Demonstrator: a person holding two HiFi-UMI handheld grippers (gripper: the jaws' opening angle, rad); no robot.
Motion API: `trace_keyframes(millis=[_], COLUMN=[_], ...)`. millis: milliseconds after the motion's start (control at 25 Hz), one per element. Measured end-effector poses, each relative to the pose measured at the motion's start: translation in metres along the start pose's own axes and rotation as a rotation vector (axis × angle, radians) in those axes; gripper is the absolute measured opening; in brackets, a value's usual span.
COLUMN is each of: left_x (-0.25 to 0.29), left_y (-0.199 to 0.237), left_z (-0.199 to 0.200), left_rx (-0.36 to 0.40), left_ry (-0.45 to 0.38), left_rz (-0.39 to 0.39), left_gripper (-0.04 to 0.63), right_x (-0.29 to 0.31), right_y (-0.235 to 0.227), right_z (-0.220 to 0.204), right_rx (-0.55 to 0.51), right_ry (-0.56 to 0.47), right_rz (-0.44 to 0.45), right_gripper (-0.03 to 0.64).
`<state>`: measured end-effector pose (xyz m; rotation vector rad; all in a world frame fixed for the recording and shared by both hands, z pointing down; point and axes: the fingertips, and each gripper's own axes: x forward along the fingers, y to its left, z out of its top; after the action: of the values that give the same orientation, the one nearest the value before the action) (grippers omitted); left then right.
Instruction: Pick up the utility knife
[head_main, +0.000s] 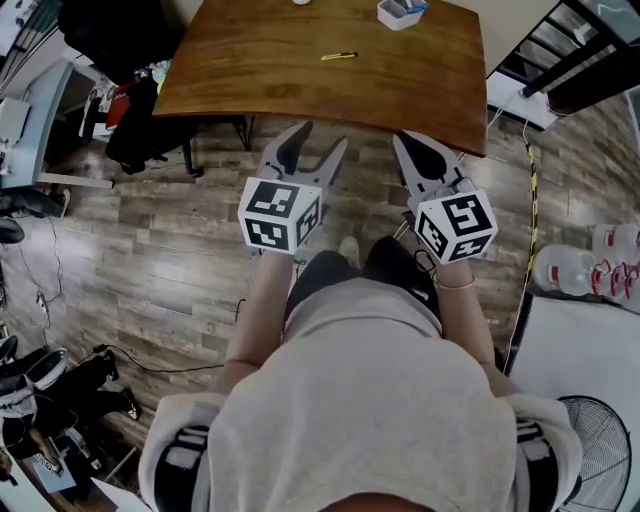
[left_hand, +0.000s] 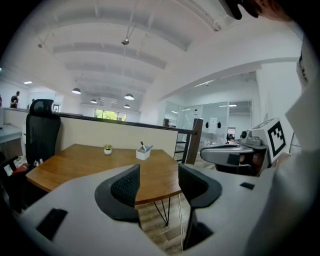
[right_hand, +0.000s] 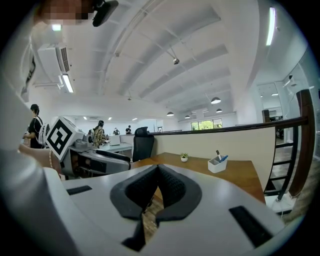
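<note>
At 12 o'clock, on the table (head_main: 250, 70): the utility knife (head_main: 339, 56), a slim yellow bar lying flat, well apart from both tongs. A white pen holder (head_main: 400, 13) stands at its 1 o'clock, near the far edge.
Arm pose: both forearms (head_main: 255, 310) reach forward from the person's body, side by side above the plank floor (head_main: 150, 250) and short of the table's near edge.
Left tongs (head_main: 318, 142): pointing to about 12 o'clock, with the marker cube (head_main: 280, 213) at the rear. The jaws are spread wide and hold nothing. In the left gripper view only table edge and floor show through the gap of the left tongs (left_hand: 159, 175).
Right tongs (head_main: 408, 142): pointing to about 11 o'clock, level with the left pair. In the right gripper view the ribbed pads of the right tongs (right_hand: 156, 182) are pressed together, with nothing pinched between them and nothing touched.
</note>
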<state>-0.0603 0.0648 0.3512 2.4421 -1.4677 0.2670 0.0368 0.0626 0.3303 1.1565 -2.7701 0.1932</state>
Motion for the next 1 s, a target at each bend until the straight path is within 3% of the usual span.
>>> trace_keyframes(millis=[440, 680, 1000], left_x=[0.034, 0.070, 0.112], left_y=[0.035, 0.026, 0.095], left_z=[-0.002, -0.003, 0.032], left_rx=[-0.008, -0.027, -0.022], left_ry=[0.035, 0.054, 0.040], left_rz=[-0.022, -0.031, 0.002], left_gripper=[0.239, 0.239, 0.244], right_x=[0.045, 0.054, 0.142], right_y=[-0.025, -0.061, -0.084], right_z=[0.000, -0.010, 0.016], right_rx=[0.018, 0.035, 0.008], right_ry=[0.005, 0.010, 0.000], right_rz=[-0.019, 0.006, 0.061], right_gripper=[0.011, 0.011, 0.011])
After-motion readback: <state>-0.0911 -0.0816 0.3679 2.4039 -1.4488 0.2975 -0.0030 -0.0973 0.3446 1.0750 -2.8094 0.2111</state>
